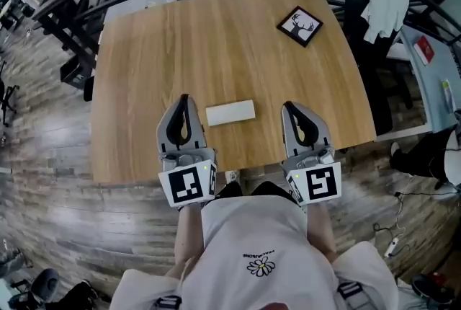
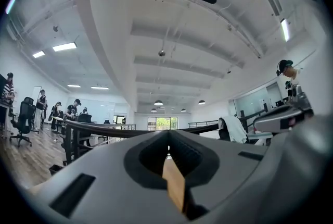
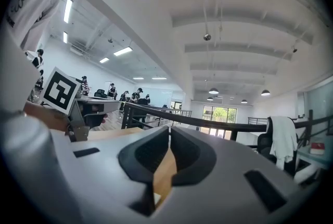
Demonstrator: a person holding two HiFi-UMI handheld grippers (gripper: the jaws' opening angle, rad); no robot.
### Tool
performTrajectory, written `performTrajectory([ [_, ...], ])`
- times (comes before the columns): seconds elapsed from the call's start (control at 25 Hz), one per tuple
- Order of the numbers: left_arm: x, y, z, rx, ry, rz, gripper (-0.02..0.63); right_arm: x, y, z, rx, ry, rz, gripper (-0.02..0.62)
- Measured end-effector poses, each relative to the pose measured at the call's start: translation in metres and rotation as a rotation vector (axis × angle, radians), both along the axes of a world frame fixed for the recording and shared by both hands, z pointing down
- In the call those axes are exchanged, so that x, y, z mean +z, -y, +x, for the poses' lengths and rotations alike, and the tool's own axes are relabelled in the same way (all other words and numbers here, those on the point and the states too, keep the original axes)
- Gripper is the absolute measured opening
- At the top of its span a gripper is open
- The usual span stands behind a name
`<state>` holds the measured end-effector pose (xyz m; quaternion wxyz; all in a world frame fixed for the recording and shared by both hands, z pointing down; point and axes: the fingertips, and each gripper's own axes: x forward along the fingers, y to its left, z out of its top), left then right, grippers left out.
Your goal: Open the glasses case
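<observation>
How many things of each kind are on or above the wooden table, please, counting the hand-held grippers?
white glasses case: 1
black-framed deer picture: 1
hand-held grippers: 2 (left hand-held gripper, right hand-held gripper)
Total: 4

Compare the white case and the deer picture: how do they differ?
The case is white, plain, oblong; the deer picture is black-framed, square. The case lies near the table's front edge; the deer picture sits far back right, turned cornerwise. Both lie flat on the table.
</observation>
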<state>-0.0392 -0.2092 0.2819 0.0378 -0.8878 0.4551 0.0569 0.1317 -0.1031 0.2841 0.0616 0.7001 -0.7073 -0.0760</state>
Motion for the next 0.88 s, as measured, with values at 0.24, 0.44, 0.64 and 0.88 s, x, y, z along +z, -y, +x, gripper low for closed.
performTrajectory([
  [0.24,0.007,0.03,0.023,0.008,0.013,-0.037,0.017,0.002,0.035,0.015,-0.012,0.008,-0.03,0.008],
  [0.44,0.012,0.039,0.035,-0.02,0.02,-0.052,0.017,0.008,0.054,0.028,-0.058,0.026,-0.035,0.007],
  [0.64,0.009,0.046,0.038,-0.054,0.024,-0.062,0.017,0.008,0.071,0.031,-0.128,0.014,-0.038,0.008],
  [0.88,0.019,0.054,0.035,-0.088,0.022,-0.106,0.017,0.017,0.087,0.025,-0.23,-0.024,-0.09,0.008],
])
